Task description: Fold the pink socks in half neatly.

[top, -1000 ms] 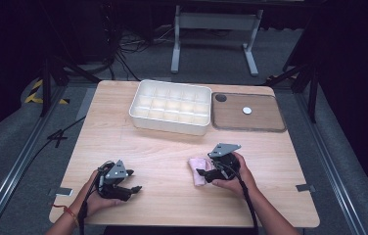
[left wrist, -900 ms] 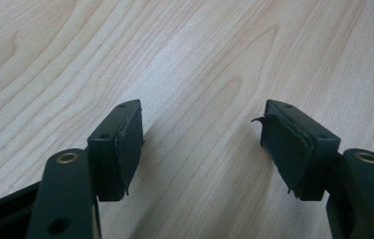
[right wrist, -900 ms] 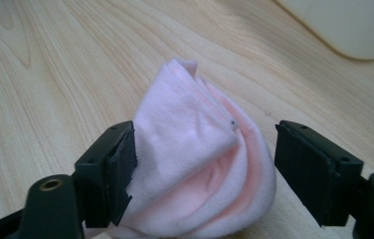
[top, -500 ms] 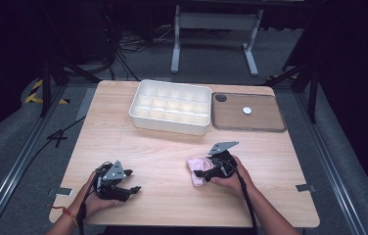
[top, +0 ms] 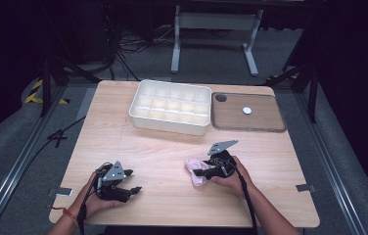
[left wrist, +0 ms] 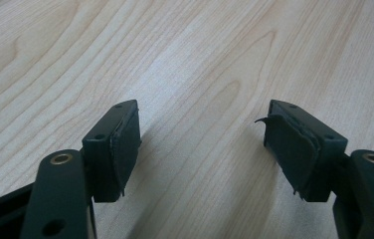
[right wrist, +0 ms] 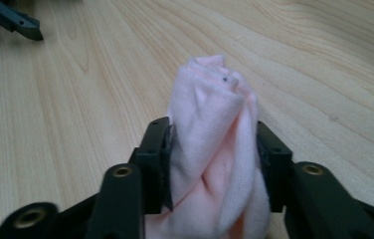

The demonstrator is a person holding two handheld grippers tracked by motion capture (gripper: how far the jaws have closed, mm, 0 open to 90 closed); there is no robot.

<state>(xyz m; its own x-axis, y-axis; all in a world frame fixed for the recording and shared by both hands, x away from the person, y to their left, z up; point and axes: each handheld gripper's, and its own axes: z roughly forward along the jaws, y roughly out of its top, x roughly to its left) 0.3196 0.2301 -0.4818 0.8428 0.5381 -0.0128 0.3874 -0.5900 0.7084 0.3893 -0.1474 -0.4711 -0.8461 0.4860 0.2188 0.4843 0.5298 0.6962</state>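
High view: the wooden table (top: 138, 147) has bare room across its near half, with one white compartment tray (top: 170, 106) and one brown flat tray (top: 248, 112) side by side near the far edge. One pink cloth (top: 195, 171) lies right of centre, well inside the near edge. The right gripper (top: 202, 172) lies low and points left, its jaws having just been closing, and in the right gripper view both pads press the bunched cloth (right wrist: 215, 164) between them. The left gripper (top: 132, 182) rests near the front left edge, pointing right; the left gripper view shows its jaws spread over bare wood, grasping nothing.
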